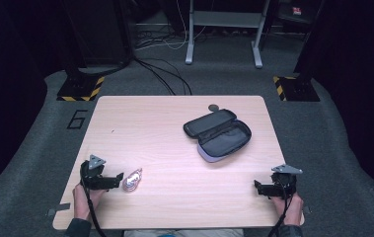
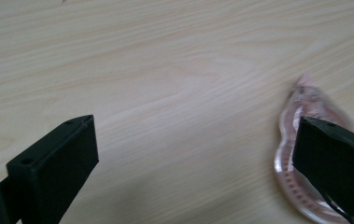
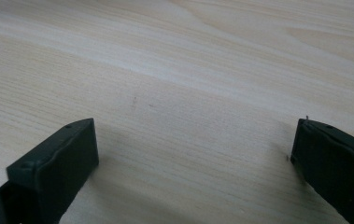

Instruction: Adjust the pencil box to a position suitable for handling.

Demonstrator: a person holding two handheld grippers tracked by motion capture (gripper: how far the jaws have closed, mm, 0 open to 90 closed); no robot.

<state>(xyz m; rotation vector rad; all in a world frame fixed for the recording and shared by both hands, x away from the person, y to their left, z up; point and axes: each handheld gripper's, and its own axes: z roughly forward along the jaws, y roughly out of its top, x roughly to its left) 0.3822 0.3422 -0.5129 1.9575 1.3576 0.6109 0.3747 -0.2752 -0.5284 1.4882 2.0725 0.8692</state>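
A small clear pink object (image 1: 132, 179) lies on the wooden table (image 1: 165, 148) near the front left. My left gripper (image 1: 117, 178) rests just left of it, open, pointing right. In the left gripper view the pink object (image 2: 293, 149) sits partly behind the right jaw, with bare wood between the jaws (image 2: 193, 163). An open dark zip case (image 1: 217, 134) lies right of the table's centre, lid folded back. My right gripper (image 1: 257, 187) sits at the front right corner, open, over bare wood (image 3: 193, 158).
A small dark round disc (image 1: 213, 106) lies near the table's far edge behind the case. Cables, black stands with yellow-black bases (image 1: 81, 88) and a white frame (image 1: 224, 29) stand on the grey floor beyond the table.
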